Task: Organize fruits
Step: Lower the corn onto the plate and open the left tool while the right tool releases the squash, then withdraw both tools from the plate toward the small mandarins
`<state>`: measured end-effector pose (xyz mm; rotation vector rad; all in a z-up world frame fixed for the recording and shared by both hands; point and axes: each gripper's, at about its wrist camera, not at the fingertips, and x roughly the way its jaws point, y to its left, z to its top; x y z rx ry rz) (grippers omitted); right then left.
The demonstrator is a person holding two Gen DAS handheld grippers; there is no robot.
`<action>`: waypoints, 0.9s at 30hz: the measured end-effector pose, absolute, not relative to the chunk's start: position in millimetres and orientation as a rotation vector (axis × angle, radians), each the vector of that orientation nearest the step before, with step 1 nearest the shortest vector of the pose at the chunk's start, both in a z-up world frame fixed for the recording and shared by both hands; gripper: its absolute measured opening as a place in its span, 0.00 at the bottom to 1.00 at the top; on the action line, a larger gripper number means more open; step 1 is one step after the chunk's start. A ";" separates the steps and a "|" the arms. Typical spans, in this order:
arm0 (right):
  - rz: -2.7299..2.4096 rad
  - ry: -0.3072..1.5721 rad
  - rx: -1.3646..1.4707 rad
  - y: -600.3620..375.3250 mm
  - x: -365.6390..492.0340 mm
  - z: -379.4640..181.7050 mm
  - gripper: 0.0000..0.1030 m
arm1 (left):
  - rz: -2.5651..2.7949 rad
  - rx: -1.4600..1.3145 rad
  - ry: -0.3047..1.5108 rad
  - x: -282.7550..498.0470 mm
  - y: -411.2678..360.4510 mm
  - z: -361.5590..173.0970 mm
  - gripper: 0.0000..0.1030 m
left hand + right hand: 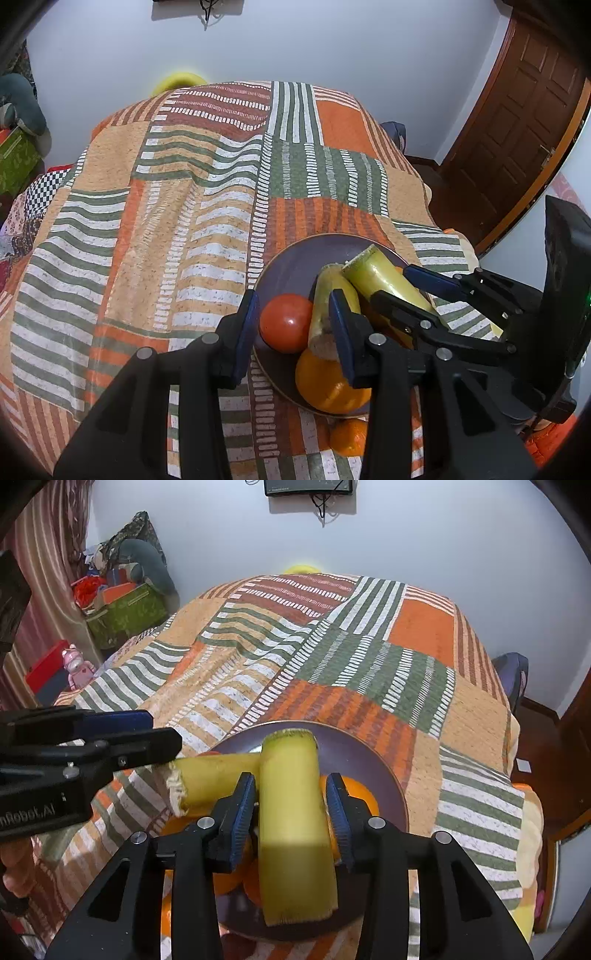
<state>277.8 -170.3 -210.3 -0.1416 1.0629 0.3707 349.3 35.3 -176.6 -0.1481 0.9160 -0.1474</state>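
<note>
A dark purple plate (295, 266) lies on the patterned bedspread. On it are a red tomato (286, 326), an orange (328, 387) and two yellow-green cut stalk pieces (332, 295) (384, 280). My left gripper (293, 332) is open, its jaws to either side of the tomato and the left stalk's near end, with gaps. My right gripper (291, 812) straddles the second stalk piece (291, 812) above the plate (365, 760); its pads stand a little off the stalk. Oranges (354, 794) lie under it. The right gripper also shows in the left wrist view (413, 291).
A small orange (349, 437) lies on the bedspread (166, 229) just off the plate's near rim. A wooden door (517, 129) is at the right. Boxes and clutter (122, 605) stand by the wall at the left. The left gripper's body (74, 760) reaches in from the left.
</note>
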 end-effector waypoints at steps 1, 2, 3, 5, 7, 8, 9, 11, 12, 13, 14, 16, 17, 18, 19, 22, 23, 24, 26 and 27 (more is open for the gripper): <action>0.367 1.065 -0.137 -172.1 276.0 -208.5 0.36 | -0.148 -0.146 0.914 347.0 34.9 -175.1 0.37; 0.366 1.064 -0.131 -173.4 274.6 -206.7 0.36 | -0.148 -0.142 0.911 344.3 34.3 -173.4 0.37; 0.366 1.059 -0.119 -175.7 272.4 -202.8 0.36 | -0.147 -0.136 0.907 340.6 33.4 -170.9 0.37; 0.362 1.044 -0.097 -180.7 266.7 -193.0 0.36 | -0.148 -0.127 0.898 332.5 32.2 -165.6 0.37; 0.354 1.022 -0.084 -185.0 259.4 -181.2 0.37 | -0.150 -0.121 0.889 325.1 31.0 -160.5 0.37; 0.351 1.014 -0.081 -186.6 256.4 -176.5 0.37 | -0.150 -0.119 0.883 320.5 30.3 -157.5 0.37; 0.346 0.997 -0.075 -189.9 250.7 -168.4 0.38 | -0.151 -0.117 0.878 316.2 29.9 -154.8 0.37; 0.340 0.980 -0.068 -193.6 243.2 -158.8 0.40 | -0.157 -0.111 0.867 306.1 27.6 -149.0 0.37; 0.335 0.970 -0.065 -195.8 238.3 -154.0 0.40 | -0.160 -0.105 0.861 299.5 25.9 -145.8 0.37; 0.330 0.959 -0.061 -199.1 232.1 -148.5 0.41 | -0.160 -0.098 0.857 294.6 24.5 -143.8 0.37; 0.327 0.954 -0.058 -200.9 228.8 -145.9 0.41 | -0.160 -0.092 0.853 289.0 22.8 -141.9 0.39; 0.321 0.945 -0.055 -205.1 219.3 -140.6 0.41 | -0.166 -0.092 0.852 280.8 20.0 -140.5 0.45; 0.316 0.943 -0.056 -207.4 214.1 -138.8 0.42 | -0.169 -0.092 0.853 276.7 18.8 -140.7 0.48; 0.313 0.943 -0.058 -209.7 209.9 -138.2 0.42 | -0.170 -0.090 0.855 272.0 17.0 -141.4 0.50; 0.309 0.945 -0.061 -211.4 204.8 -138.3 0.42 | -0.171 -0.087 0.860 268.6 15.4 -142.8 0.51; 0.301 0.953 -0.055 -217.8 193.9 -141.0 0.46 | -0.176 -0.081 0.884 260.3 10.6 -150.8 0.55; 0.298 0.956 -0.051 -220.7 190.3 -142.3 0.47 | -0.179 -0.082 0.897 257.9 9.0 -154.4 0.56; 0.291 0.959 -0.044 -223.9 186.1 -145.4 0.48 | -0.186 -0.082 0.920 255.5 6.5 -160.5 0.56; 0.289 0.973 -0.032 -228.1 179.8 -148.7 0.49 | -0.193 -0.073 0.951 252.9 3.2 -170.1 0.56; 0.289 0.986 -0.023 -230.7 177.0 -153.4 0.49 | -0.191 -0.060 0.968 251.1 1.2 -176.3 0.56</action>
